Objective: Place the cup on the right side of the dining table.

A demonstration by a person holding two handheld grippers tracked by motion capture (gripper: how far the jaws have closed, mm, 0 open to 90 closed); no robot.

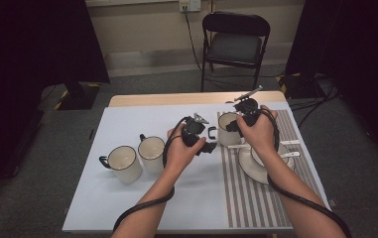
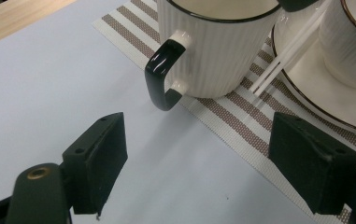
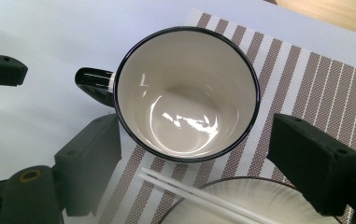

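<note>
A: How many mugs?
B: Three: two (image 1: 123,163) (image 1: 152,153) on the pale tabletop (image 1: 127,124) left, one (image 1: 227,128) at the striped mat's (image 1: 246,198) left edge, beside the saucer (image 1: 248,166).
A: Fingers?
B: Left gripper (image 2: 196,161) open before its handle (image 2: 162,77); right gripper (image 3: 196,161) open above it. Open room in front

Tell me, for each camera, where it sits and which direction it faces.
High view: above the person's side, facing forward and down on the table; both forearms, left hand-held gripper, right hand-held gripper.
Left gripper view: low over the table, facing the mug handle; its own open jaws.
Right gripper view: above, looking down into the mug; its own open jaws.
Shared: mug, striped mat.
</note>
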